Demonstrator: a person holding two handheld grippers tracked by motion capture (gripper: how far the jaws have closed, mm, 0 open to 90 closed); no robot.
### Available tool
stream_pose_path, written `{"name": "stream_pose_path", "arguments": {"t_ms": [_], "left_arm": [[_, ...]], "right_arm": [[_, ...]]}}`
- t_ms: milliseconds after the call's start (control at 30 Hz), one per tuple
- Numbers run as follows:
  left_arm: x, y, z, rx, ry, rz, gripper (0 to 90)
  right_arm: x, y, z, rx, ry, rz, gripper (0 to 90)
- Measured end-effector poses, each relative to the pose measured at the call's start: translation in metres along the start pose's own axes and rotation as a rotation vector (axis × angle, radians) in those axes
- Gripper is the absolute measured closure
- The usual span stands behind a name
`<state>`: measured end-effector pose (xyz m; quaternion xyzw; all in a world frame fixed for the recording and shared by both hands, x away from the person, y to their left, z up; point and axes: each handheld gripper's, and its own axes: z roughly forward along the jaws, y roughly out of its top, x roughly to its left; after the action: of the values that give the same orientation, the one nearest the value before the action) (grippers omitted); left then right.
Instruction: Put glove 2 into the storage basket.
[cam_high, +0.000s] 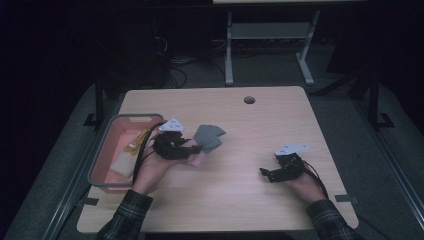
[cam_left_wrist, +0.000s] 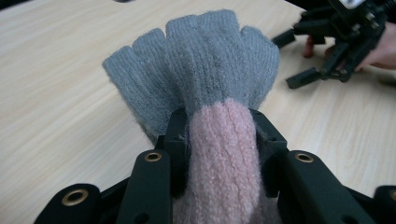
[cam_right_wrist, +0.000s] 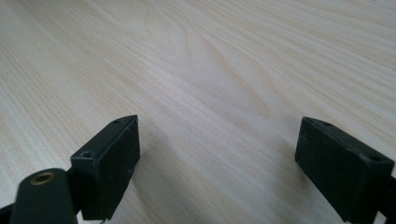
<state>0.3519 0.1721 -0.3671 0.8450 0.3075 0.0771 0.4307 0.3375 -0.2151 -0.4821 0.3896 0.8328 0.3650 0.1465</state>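
A knitted fingerless glove (cam_left_wrist: 201, 70), grey at the fingers and pink at the cuff, is clamped at its pink cuff by my left gripper (cam_left_wrist: 219, 135). In the high view the left gripper (cam_high: 196, 148) holds the glove (cam_high: 208, 136) above the table, just right of the basket. My right gripper (cam_high: 263, 173) rests low on the table at the right, and the left gripper view catches it at the upper right (cam_left_wrist: 299, 58). Its jaws stand wide apart in the right gripper view (cam_right_wrist: 217, 154), with bare wood between them.
A grey-rimmed pink basket (cam_high: 100, 157) with yellow and pale items inside stands at the table's left edge. A round cable hole (cam_high: 249, 100) sits near the far edge. Beyond the table stands a white desk frame (cam_high: 267, 35).
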Motion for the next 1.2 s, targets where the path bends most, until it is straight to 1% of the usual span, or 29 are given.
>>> {"name": "stream_pose_path", "arguments": {"t_ms": [67, 200, 400, 433, 467, 567, 700, 800, 867, 967, 1000, 1100, 1200], "left_arm": [[0.007, -0.001, -0.01, -0.011, 0.023, -0.019, 64.7], [0.019, -0.004, -0.029, -0.026, 0.066, -0.032, 64.6], [0.036, -0.014, -0.058, -0.027, 0.141, -0.056, 64.4], [0.04, -0.017, -0.063, -0.033, 0.149, -0.072, 64.4], [0.042, -0.019, -0.067, -0.025, 0.156, -0.07, 64.3], [0.052, -0.029, -0.08, -0.012, 0.192, -0.082, 64.3], [0.065, -0.042, -0.096, -0.011, 0.245, -0.113, 64.2], [0.075, -0.048, -0.107, -0.004, 0.282, -0.124, 64.1], [0.082, -0.054, -0.113, 0.0, 0.307, -0.138, 63.9], [0.091, -0.06, -0.115, 0.02, 0.329, -0.151, 63.6], [0.094, -0.062, -0.114, 0.03, 0.334, -0.155, 63.4], [0.1, -0.066, -0.107, 0.068, 0.347, -0.149, 62.9], [0.105, -0.07, -0.097, 0.095, 0.34, -0.157, 62.0]], "right_arm": [[0.0, 0.0, 0.0, 0.0, 0.0, 0.0, 13.7], [0.0, 0.0, 0.0, 0.0, 0.0, 0.0, 13.7], [0.0, 0.0, 0.0, 0.0, 0.0, 0.0, 13.7], [0.0, 0.0, 0.0, 0.0, 0.0, 0.001, 13.7], [0.0, 0.0, 0.0, 0.0, 0.0, 0.001, 13.7], [0.0, 0.0, 0.0, 0.0, 0.0, 0.0, 13.7], [0.0, 0.0, 0.0, 0.0, -0.002, 0.001, 13.7], [0.0, 0.0, 0.0, 0.0, -0.002, 0.001, 13.7], [0.0, 0.0, 0.0, 0.0, -0.002, 0.001, 13.7], [0.0, 0.0, 0.0, 0.0, -0.002, 0.001, 13.7], [0.0, 0.0, 0.0, 0.0, -0.002, 0.001, 13.7], [0.0, 0.0, 0.0, 0.0, -0.003, 0.001, 13.7], [0.0, 0.0, 0.0, 0.0, -0.003, 0.001, 13.8]]}}
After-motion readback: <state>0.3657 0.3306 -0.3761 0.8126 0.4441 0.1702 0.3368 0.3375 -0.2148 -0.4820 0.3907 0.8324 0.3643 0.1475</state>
